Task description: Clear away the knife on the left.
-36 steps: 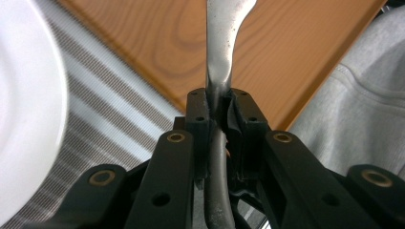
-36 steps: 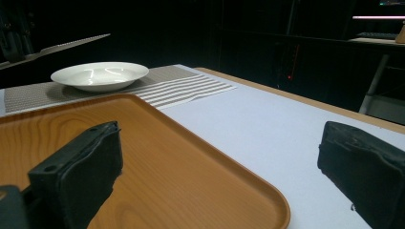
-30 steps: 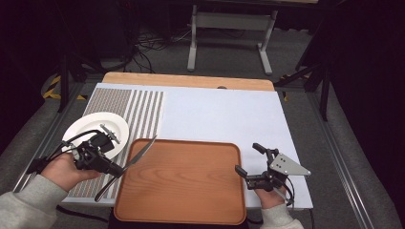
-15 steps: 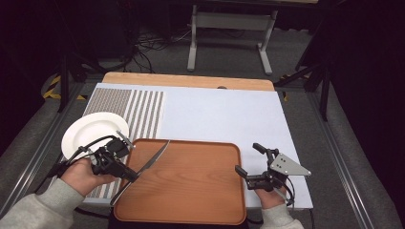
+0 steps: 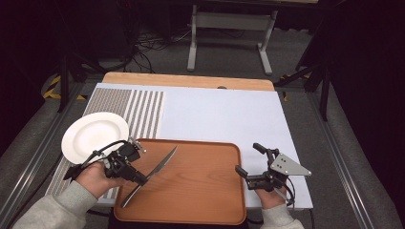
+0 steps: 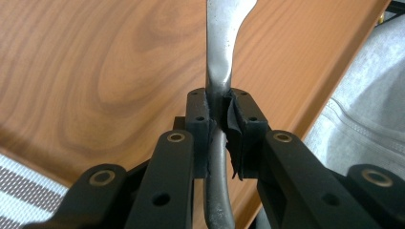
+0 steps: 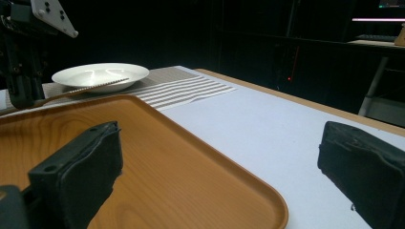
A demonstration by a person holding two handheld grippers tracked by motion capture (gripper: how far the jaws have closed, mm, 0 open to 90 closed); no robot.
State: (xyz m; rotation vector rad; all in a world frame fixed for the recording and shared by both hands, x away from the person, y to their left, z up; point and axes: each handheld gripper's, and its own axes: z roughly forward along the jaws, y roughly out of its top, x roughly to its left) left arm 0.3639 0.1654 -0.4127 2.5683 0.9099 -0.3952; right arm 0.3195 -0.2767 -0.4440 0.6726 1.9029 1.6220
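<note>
Carried off the white plate point(image 5: 94, 136) at the bench's left edge, the knife point(image 5: 152, 174) now hangs low over the wooden tray's point(image 5: 200, 200) left side, clenched in the left tool point(image 5: 142, 178), seemingly about to be laid down, while the right tool point(image 5: 248, 161) waits open.

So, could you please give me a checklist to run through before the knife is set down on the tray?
1. Left gripper shut on the knife: ok, both jaws clamp its handle.
2. Knife over the tray: ok, blade and handle both lie above the wood.
3. Landing spot on the tray bare: ok.
4. Right gripper out of the way: ok, open at the tray's right edge.
5. Plate apart from the knife: ok, it sits left of the tray on the striped mat.
6. Knife's height above the tray: cannot tell.
</note>
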